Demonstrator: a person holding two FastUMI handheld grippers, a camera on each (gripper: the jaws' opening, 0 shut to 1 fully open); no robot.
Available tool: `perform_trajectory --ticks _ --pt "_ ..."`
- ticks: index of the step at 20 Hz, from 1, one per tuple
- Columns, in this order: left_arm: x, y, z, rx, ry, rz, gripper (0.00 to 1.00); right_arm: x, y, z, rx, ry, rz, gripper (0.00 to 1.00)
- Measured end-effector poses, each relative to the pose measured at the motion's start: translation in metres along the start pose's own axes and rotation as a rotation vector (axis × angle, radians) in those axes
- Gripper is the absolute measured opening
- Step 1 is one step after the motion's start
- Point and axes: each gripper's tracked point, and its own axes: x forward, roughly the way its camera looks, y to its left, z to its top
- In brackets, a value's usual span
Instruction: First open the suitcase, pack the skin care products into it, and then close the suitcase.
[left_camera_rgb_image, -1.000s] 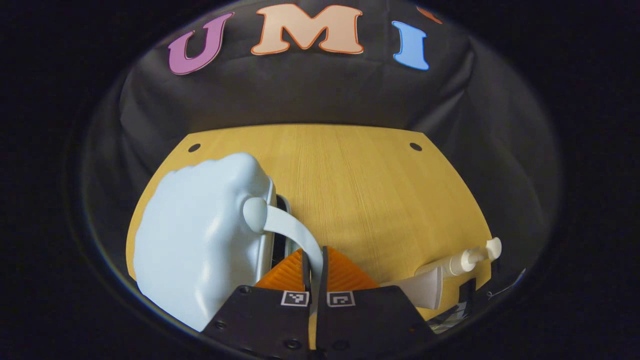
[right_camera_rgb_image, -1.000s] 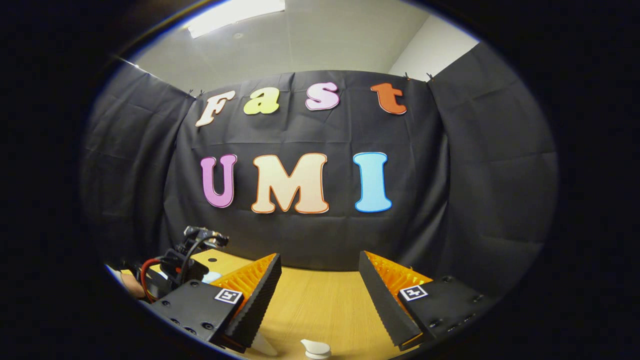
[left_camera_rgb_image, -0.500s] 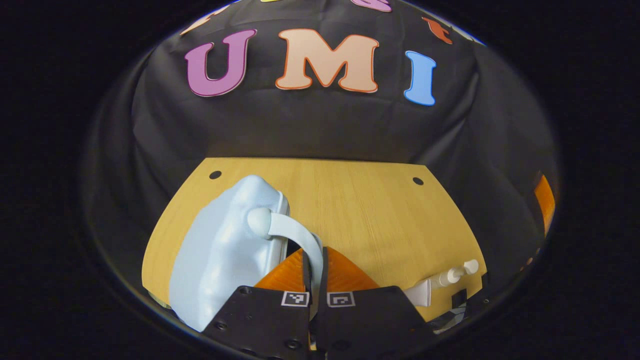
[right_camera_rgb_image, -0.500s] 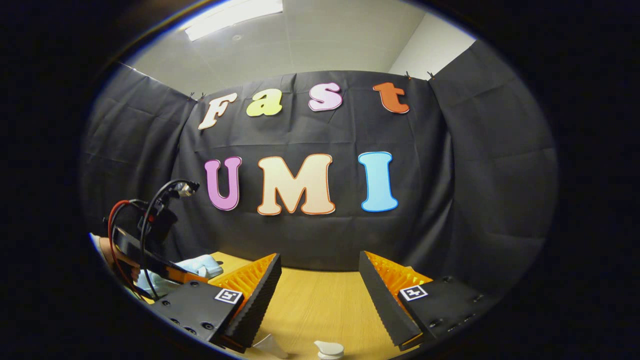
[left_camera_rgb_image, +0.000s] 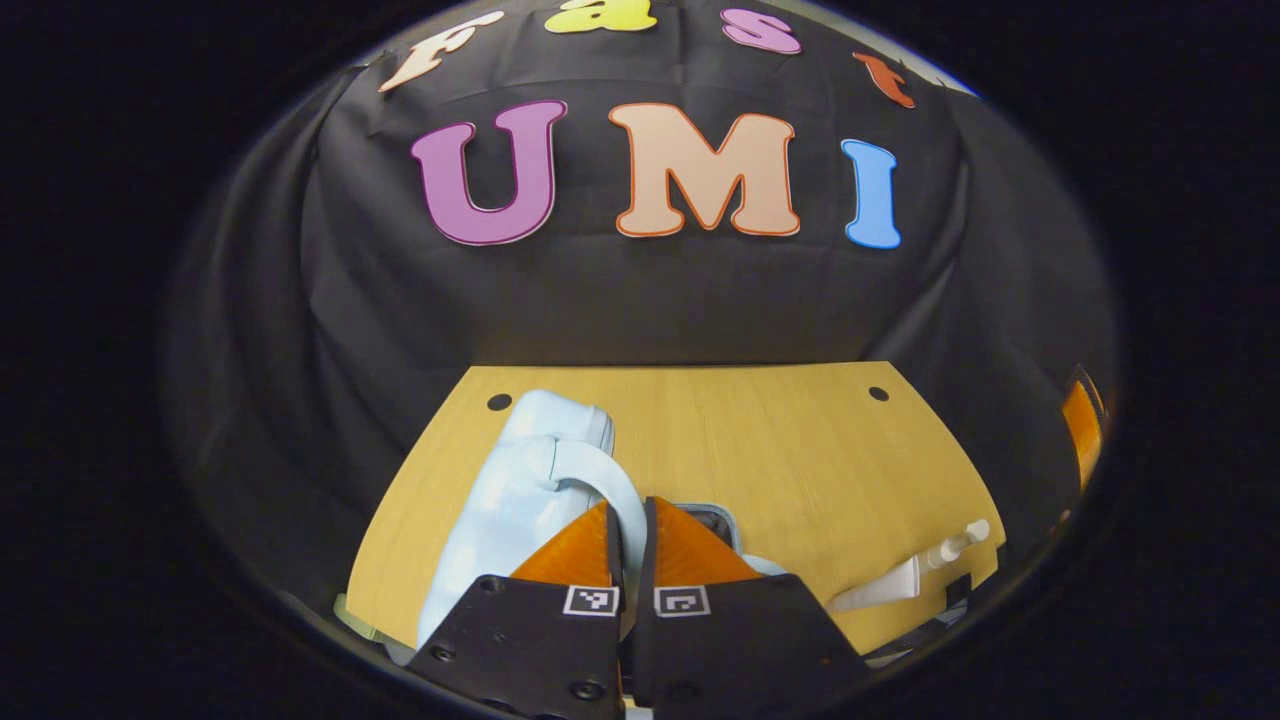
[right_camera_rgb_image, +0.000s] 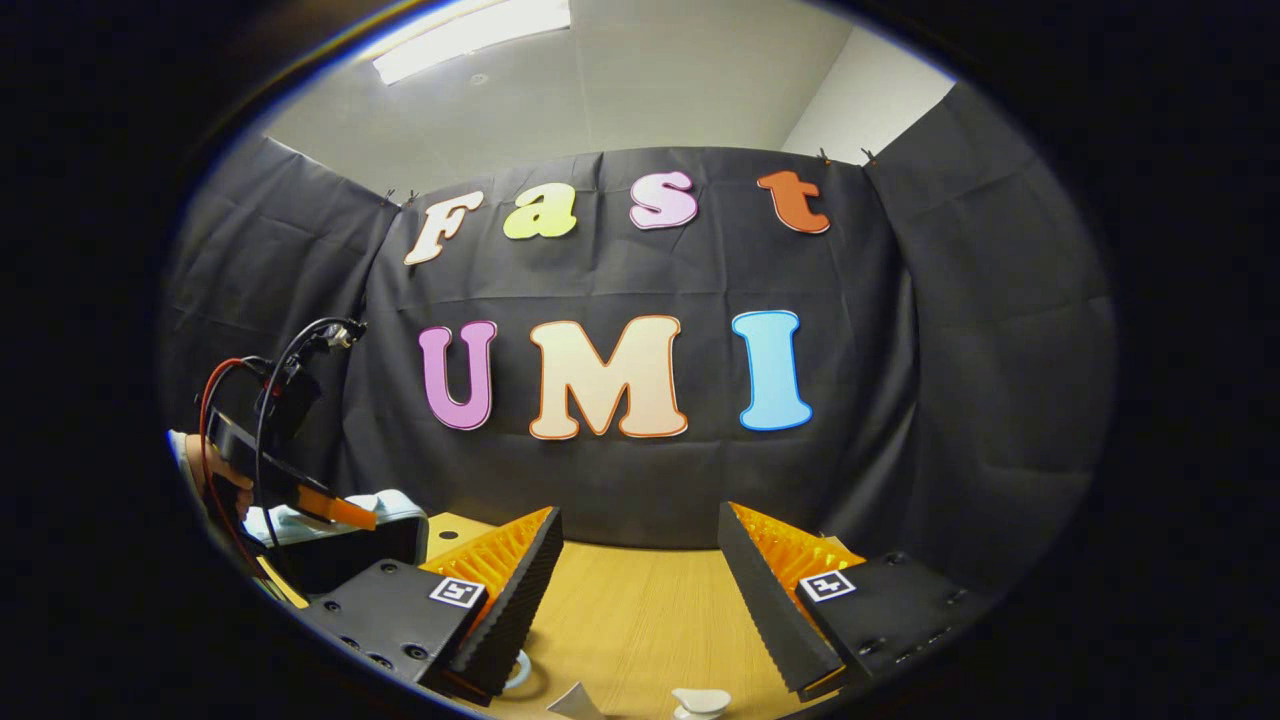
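Now your left tongs (left_camera_rgb_image: 627, 520) pinch the case (left_camera_rgb_image: 500, 500) handle (left_camera_rgb_image: 600, 475), lid raised by the worktop's (left_camera_rgb_image: 780, 440) left edge; your right tongs (right_camera_rgb_image: 640, 590) gape over bare worktop.

Left gripper view taken from close above the near edge of the light wooden bench (left_camera_rgb_image: 780, 450), tilted down across it, right gripper view held lower and aimed level at the wall, bench (right_camera_rgb_image: 640, 610) and wall shared by both

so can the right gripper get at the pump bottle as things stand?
Probably yes: right gripper is open over bare table, pump bottle lies apart from the suitcase, nothing between.
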Motion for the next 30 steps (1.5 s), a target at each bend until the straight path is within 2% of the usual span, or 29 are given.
perform_trajectory --ticks 9,14,19,23,30 --pt "-0.008 0.098 0.019 -0.02 -0.092 0.107 0.0 0.001 0.039 -0.004 0.022 -0.005 -0.023 0.98" --pt "-0.005 0.144 0.011 -0.011 -0.083 0.14 0.0 0.0 0.07 -0.007 0.018 -0.012 -0.024 0.96" --pt "0.006 0.191 0.005 -0.051 -0.083 0.184 0.0 -0.001 0.092 -0.009 0.019 -0.014 -0.027 0.98" --pt "0.013 0.235 -0.013 -0.069 -0.046 0.246 0.0 0.0 0.097 -0.001 0.023 -0.043 -0.041 0.98" --pt "0.039 0.296 -0.051 -0.148 -0.005 0.314 0.0 -0.001 0.103 -0.015 0.013 0.0 -0.051 0.98"
